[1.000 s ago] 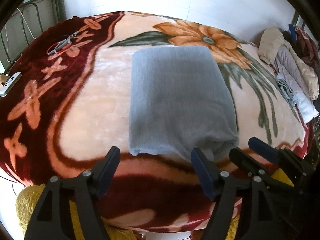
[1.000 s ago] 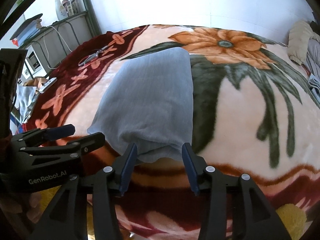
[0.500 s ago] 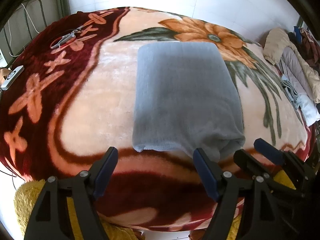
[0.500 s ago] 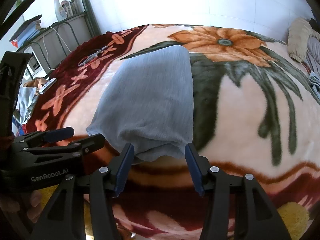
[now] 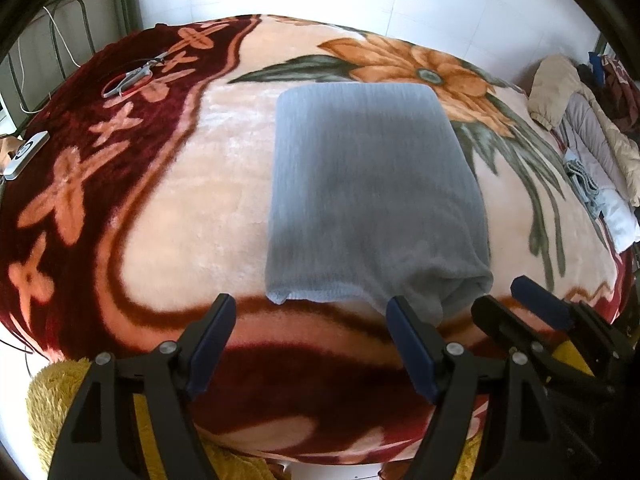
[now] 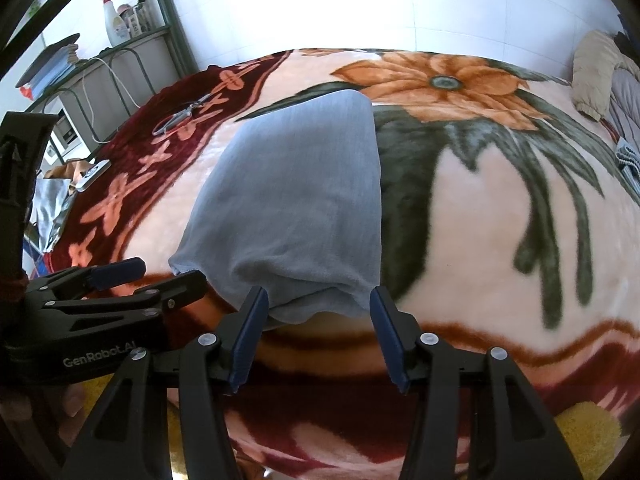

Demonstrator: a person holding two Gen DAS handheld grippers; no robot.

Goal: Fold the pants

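Lying folded into a neat grey rectangle, the pants (image 5: 372,196) rest on the floral blanket (image 5: 180,208) covering the bed; left gripper (image 5: 310,344) and right gripper (image 6: 318,338) hover at the near edge, jaws spread, holding nothing.

- One folded grey knit pair of pants (image 5: 372,200) lies on the bed.
- One plush floral blanket in cream, maroon and orange (image 5: 192,200) covers the bed.
- Two black two-finger grippers with blue pads are in view: the left gripper (image 5: 310,344) and the right gripper (image 6: 318,336), both with jaws apart.
- One pair of metal scissors with red handles (image 5: 130,78) lies on the blanket.
- One small white flat device (image 5: 26,154) sits at the blanket's edge.
- One white spray bottle (image 6: 113,20) stands on the shelf.
- One pile of clothes (image 5: 592,140), too jumbled to count.
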